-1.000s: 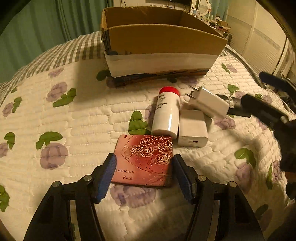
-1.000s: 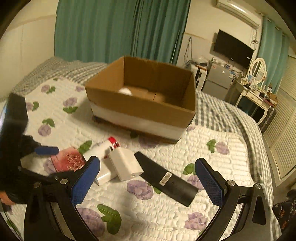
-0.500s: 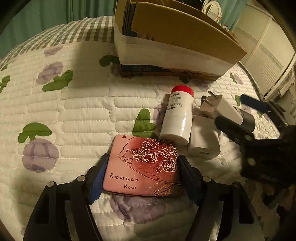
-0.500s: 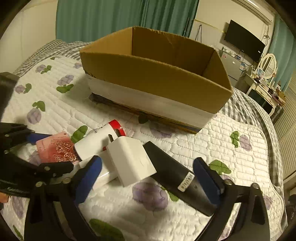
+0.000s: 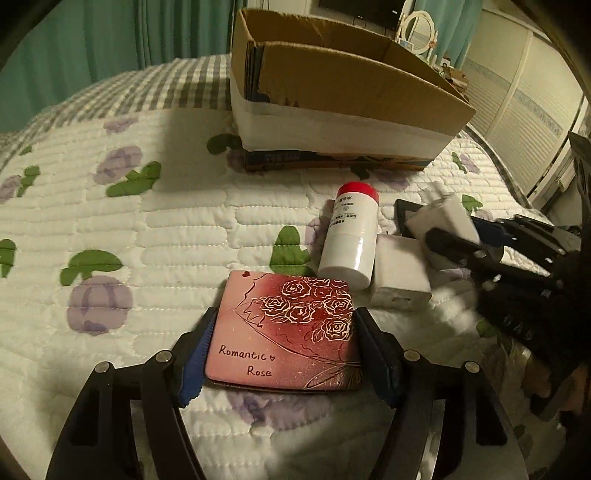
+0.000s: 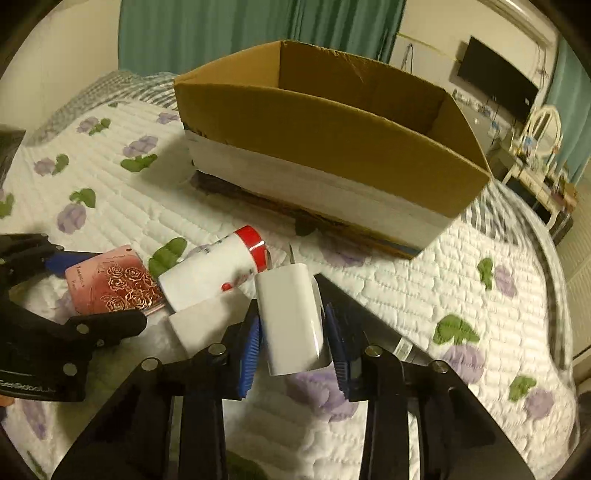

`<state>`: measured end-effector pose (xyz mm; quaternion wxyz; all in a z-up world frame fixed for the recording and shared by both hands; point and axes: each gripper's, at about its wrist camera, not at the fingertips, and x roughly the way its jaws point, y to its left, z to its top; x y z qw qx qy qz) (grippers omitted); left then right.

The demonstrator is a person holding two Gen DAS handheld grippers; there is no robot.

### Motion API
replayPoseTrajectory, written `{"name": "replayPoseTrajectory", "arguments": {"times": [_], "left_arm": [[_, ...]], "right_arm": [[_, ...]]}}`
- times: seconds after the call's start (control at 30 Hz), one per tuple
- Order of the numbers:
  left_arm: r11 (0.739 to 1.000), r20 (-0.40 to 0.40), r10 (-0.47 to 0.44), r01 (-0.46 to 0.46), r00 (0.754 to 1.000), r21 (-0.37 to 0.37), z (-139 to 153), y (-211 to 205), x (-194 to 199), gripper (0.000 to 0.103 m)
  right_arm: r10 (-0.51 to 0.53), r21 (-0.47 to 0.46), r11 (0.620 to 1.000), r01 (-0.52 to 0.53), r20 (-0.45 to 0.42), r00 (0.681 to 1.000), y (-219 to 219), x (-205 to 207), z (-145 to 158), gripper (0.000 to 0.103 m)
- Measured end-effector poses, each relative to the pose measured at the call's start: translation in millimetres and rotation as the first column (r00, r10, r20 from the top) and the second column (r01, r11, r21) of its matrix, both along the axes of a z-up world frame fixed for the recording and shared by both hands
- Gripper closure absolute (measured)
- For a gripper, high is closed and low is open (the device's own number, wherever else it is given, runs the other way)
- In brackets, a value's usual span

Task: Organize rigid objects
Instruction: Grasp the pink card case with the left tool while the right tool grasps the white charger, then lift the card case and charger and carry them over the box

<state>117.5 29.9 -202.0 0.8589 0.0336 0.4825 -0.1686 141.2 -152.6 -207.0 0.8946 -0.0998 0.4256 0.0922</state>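
On the quilted bed lie a pink "Romantic Rose" tin (image 5: 291, 328), a white bottle with a red cap (image 5: 351, 236), a white box (image 5: 400, 273), a white plug charger (image 6: 291, 317) and a black cylinder (image 6: 373, 317) under the charger. My left gripper (image 5: 284, 350) has both pads against the tin's sides, shut on it. My right gripper (image 6: 291, 343) is shut on the charger, prongs pointing away; it also shows in the left wrist view (image 5: 458, 236). The open cardboard box (image 6: 332, 125) stands behind the objects.
The bed's checked blanket (image 5: 177, 88) lies behind the quilt. Green curtains (image 6: 258, 33) hang at the back. A TV (image 6: 495, 81) and a dresser with a mirror (image 6: 539, 129) stand at the right. My left gripper shows in the right wrist view (image 6: 66, 288).
Both grippers moved forward and closed: the left onto the rose tin, the right onto the white charger, which were lying free a second ago.
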Motion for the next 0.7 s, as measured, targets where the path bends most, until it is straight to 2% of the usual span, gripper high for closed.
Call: {"name": "replayPoseTrajectory", "arguments": {"times": [0.2,0.47,0.7], "left_arm": [[0.999,0.056,0.024,-0.026,0.998,0.035,18.6,4.7,-16.7,0.031],[0.997,0.140,0.075,-0.076,0.987,-0.001,58.1,5.7,-46.9,0.031],[0.991,0.257,0.135,-0.127,0.957,-0.045,103.2,15.0,-79.1,0.031]], "right_arm": [[-0.105,0.135,0.985,0.109,-0.039,0.994,-35.2,-13.2,13.6,0.075],[-0.130,0.160,0.979,0.125,0.025,0.991,-37.9,-50.4,48.5,0.076],[-0.154,0.204,0.970,0.130,0.108,0.982,-34.4,-92.0,89.8,0.076]]}}
